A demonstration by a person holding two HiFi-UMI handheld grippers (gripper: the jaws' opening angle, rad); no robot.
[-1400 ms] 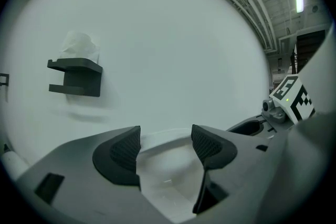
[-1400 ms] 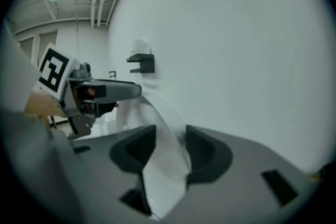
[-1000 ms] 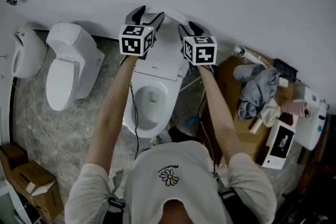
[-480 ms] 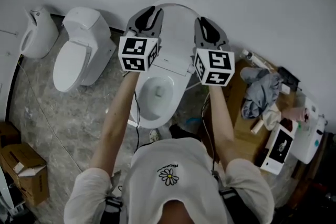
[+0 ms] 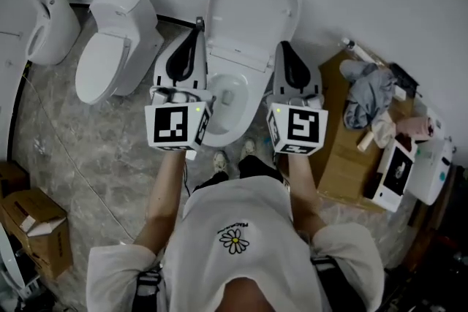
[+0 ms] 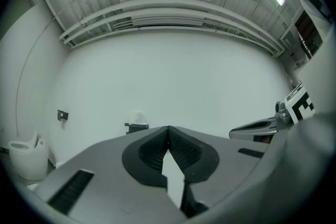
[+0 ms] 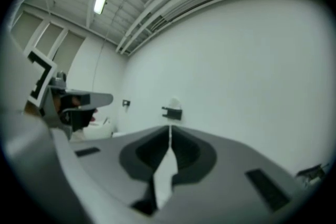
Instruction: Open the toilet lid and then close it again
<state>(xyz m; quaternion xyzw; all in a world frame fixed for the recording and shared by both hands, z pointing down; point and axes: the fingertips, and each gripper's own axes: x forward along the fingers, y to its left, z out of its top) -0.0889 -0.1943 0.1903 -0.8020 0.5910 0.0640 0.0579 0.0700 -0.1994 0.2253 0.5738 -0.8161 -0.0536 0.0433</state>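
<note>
The left gripper (image 6: 168, 130) has just closed, jaws tip to tip on nothing. Ahead is a white wall (image 6: 173, 73), with a bracket (image 6: 137, 126) just left and the right gripper (image 6: 240, 133) off right.

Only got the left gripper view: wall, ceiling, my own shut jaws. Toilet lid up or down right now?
Observer: Up. Head view shows the toilet lid standing open, bowl exposed.
Operator: Right side holding anything?
Observer: No. The right gripper has just closed its jaws; the tips are together with nothing between them.
Operator: Where am I relative to the toilet?
Observer: Head view puts the left gripper, jaws just closed on nothing, by the lid's left edge. The right one is by its right edge.
</note>
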